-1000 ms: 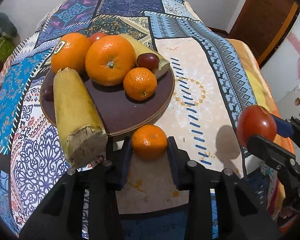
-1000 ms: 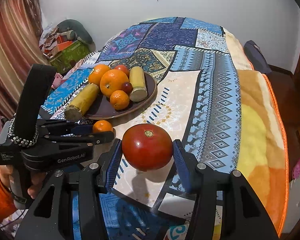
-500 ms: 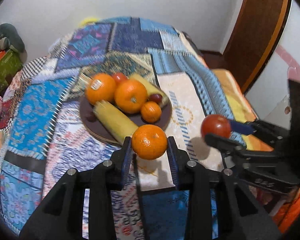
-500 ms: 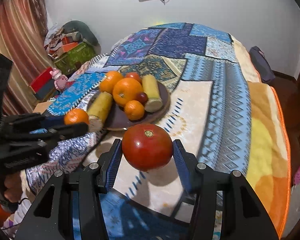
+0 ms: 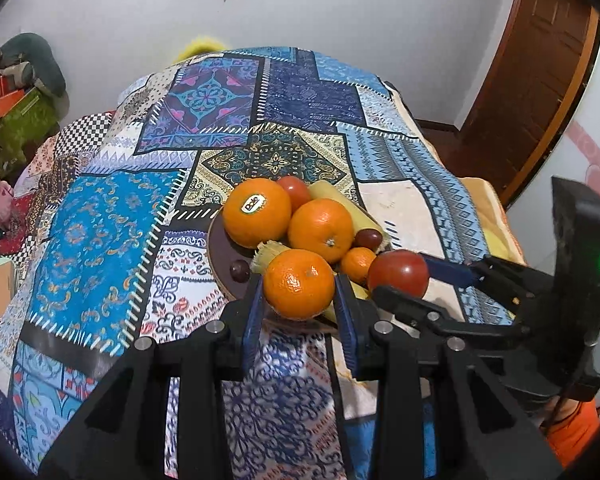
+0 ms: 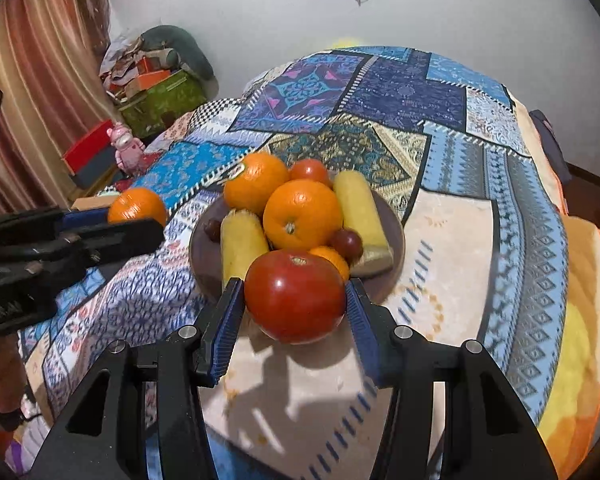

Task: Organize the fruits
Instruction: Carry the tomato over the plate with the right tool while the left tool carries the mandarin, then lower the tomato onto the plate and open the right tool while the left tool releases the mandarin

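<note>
White walls and a patchwork quilt (image 5: 112,240) over a bed fill both views; a brown door (image 5: 532,80) stands at upper right of the left view only, while striped curtains (image 6: 32,92) and stacked boxes (image 6: 156,92) at upper left appear clearly only in the right view. Mid-frame, your dark round plate (image 6: 396,236) is crowded: two large glossy oranges, a small one, two blunt yellow pieces, dark grapes, a red fruit behind. Your left hand-held gripper (image 5: 299,308) pinches a dimpled mandarin (image 5: 299,284) in front of the plate's near rim. Your right hand-held gripper (image 6: 295,312) pinches a smooth red tomato (image 6: 295,296), hiding part of the small orange.
</note>
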Tool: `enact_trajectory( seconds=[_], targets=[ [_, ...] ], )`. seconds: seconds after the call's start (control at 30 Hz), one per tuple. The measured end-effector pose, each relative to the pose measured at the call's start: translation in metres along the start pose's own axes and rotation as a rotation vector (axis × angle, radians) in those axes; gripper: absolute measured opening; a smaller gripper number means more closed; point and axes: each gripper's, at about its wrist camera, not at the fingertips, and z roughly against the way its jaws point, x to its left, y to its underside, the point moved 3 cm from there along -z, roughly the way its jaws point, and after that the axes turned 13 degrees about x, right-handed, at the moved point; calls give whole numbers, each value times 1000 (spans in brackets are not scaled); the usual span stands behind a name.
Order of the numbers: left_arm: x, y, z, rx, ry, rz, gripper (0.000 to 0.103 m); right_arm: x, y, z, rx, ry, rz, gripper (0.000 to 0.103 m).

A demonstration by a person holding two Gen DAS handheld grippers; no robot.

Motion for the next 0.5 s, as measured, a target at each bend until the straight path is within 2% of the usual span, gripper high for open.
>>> enact_trajectory(
  seconds=[0.5],
  targets=[
    [9,-38,-43,33,12,-4,34,6,-26,-20,-7,0,17,48]
  ],
)
